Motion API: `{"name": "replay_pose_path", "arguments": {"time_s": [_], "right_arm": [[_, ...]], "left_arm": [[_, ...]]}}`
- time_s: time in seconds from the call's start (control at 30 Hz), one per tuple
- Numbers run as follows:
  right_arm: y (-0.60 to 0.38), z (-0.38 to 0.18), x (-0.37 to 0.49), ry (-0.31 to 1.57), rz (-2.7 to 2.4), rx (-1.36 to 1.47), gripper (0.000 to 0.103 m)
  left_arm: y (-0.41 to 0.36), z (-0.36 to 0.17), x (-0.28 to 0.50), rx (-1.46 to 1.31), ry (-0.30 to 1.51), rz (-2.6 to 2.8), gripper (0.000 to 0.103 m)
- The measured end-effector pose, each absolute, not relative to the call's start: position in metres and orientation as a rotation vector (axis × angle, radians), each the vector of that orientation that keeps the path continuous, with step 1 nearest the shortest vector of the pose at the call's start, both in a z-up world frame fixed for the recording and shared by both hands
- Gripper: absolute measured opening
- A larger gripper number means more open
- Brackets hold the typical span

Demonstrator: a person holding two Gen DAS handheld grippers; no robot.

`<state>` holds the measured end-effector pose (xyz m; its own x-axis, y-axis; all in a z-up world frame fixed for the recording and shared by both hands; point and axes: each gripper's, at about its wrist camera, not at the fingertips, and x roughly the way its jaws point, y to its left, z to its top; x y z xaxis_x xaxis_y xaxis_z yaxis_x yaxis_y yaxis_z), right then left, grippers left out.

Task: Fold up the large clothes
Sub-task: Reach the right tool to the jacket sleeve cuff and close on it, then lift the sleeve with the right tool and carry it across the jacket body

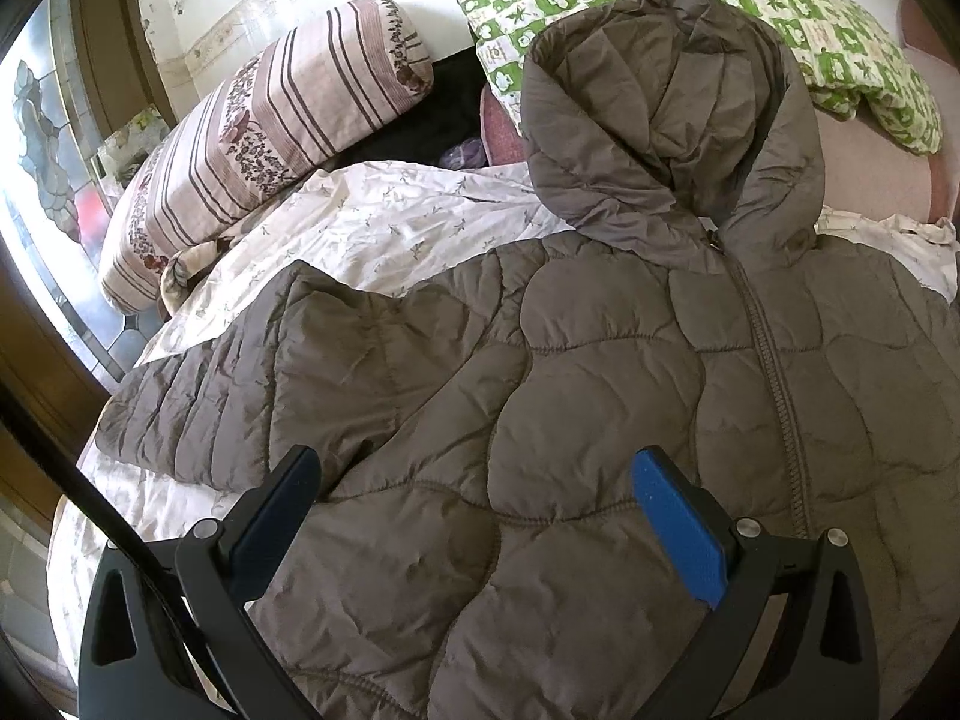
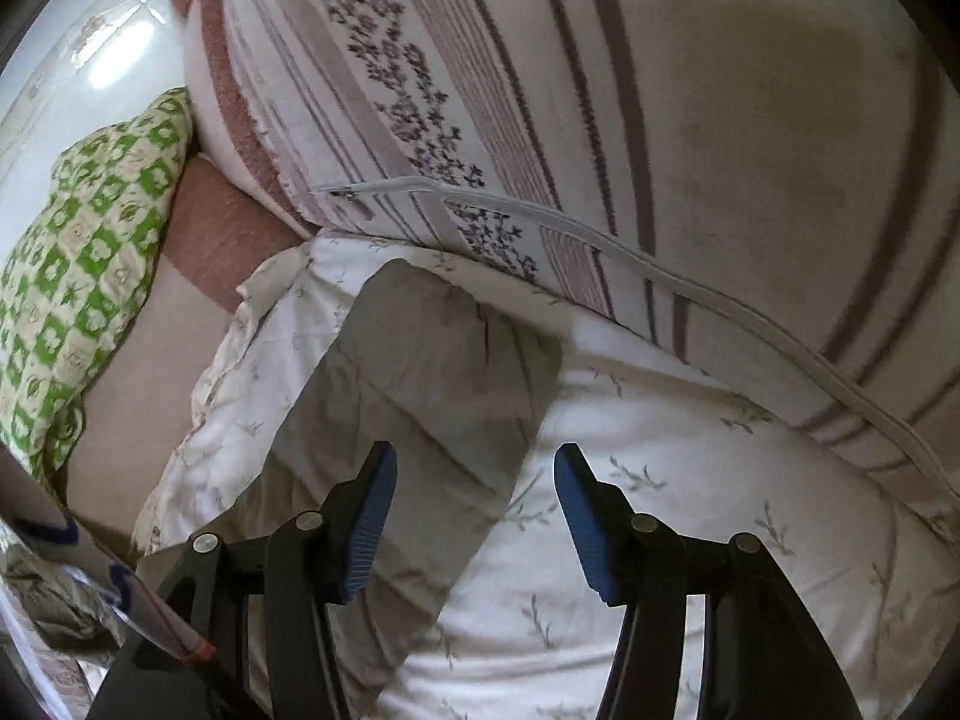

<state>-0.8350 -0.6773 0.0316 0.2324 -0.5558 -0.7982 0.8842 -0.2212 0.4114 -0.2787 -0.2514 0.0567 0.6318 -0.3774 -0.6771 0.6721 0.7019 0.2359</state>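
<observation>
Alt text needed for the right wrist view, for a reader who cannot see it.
The right gripper hangs open over the end of a grey-brown quilted jacket sleeve lying on a white leaf-print sheet. A striped pillow lies beyond, with a green checked pillow at left.

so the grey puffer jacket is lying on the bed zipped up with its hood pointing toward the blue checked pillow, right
Not quite: the pillow beyond the hood is green and white checked, not blue, as the left wrist view shows. The rest holds: the grey jacket lies zipped up on the bed.
</observation>
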Motion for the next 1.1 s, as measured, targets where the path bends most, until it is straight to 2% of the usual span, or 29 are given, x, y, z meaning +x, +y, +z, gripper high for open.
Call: {"name": "replay_pose_path", "arguments": {"time_s": [0.17,0.27,0.3,0.33,0.43,0.7,1.1], "right_arm": [[-0.691,0.011,-0.838,0.391,-1.400,1.186,0.059],[-0.696,0.000,-0.833,0.401,-1.385,1.181,0.044],[-0.696,-0.003,-0.831,0.399,-1.377,1.178,0.032],[-0.696,-0.004,-0.829,0.395,-1.378,1.160,0.027],[-0.685,-0.002,-0.833,0.343,-1.379,1.142,0.016],[-0.645,0.032,-0.845,0.215,-1.374,1.087,0.013],[-0.571,0.159,-0.799,0.082,-1.230,0.904,0.013]], "left_arm": [[-0.253,0.052,-0.278,0.507,0.634,-0.623,0.103],[-0.254,0.049,-0.276,0.515,0.642,-0.620,0.103],[-0.255,0.047,-0.276,0.522,0.645,-0.619,0.103],[-0.256,0.045,-0.276,0.528,0.647,-0.618,0.103],[-0.258,0.043,-0.278,0.542,0.644,-0.620,0.103],[-0.254,0.046,-0.282,0.540,0.620,-0.624,0.103],[-0.233,0.070,-0.286,0.484,0.617,-0.665,0.103]]}}
